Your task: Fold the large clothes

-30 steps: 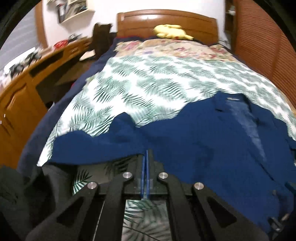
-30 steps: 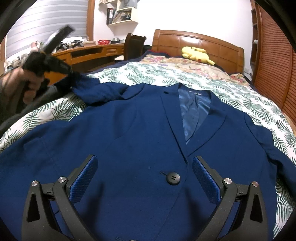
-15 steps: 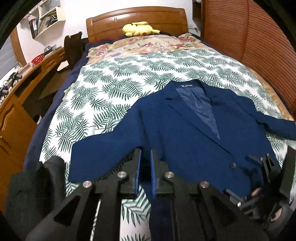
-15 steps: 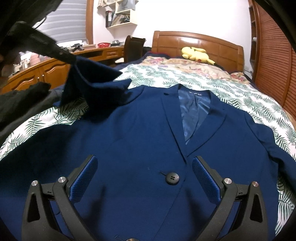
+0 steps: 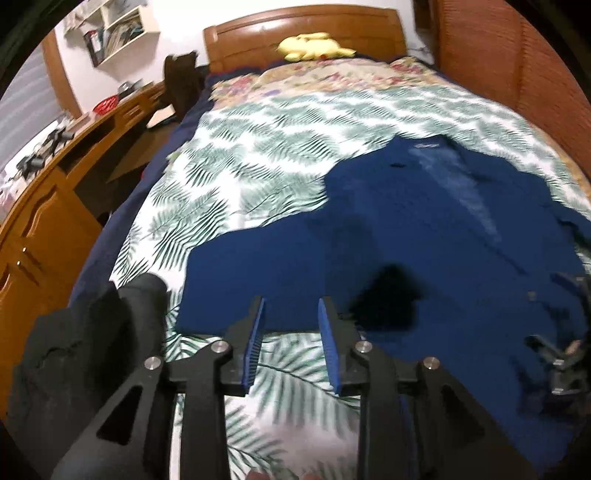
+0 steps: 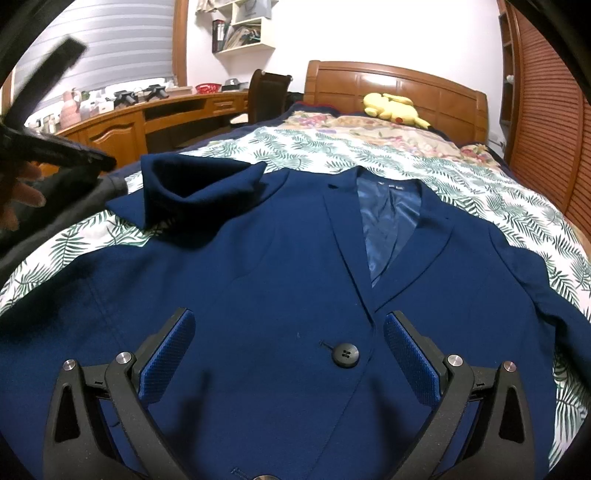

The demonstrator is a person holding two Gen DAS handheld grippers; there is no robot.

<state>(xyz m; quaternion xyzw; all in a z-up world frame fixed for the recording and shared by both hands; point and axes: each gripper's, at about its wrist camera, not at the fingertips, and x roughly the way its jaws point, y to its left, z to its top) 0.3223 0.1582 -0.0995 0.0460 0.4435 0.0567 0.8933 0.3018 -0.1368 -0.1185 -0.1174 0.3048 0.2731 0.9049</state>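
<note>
Bed cover: white with green leaves (image 6: 480, 173), spread over the bed.
Flower blanket: a flowery one (image 6: 388, 133) lies at the far end of the bed.
Headboard: brown wood (image 6: 399, 86), behind the pillows' end.
Yellow toy: a soft yellow toy (image 6: 393, 105) lies by the headboard.
Desk: a long brown wood surface (image 6: 122, 122) stands beside the bed, with small things on top.
Red bowl: it (image 6: 208, 88) sits on the desk.
Chair: dark chair (image 6: 267, 94) at the desk.
Shelf: white wall shelf (image 6: 242, 35) with books.
Black cloth: a dark heap (image 5: 85, 354) on the near bed corner.
Slatted doors: brown (image 6: 546, 110), on the other side.

Matt woven navy jacket (image 6: 280, 266) with glossy lining (image 6: 384, 225); varnished wooden headboard (image 6: 406, 92).
</note>
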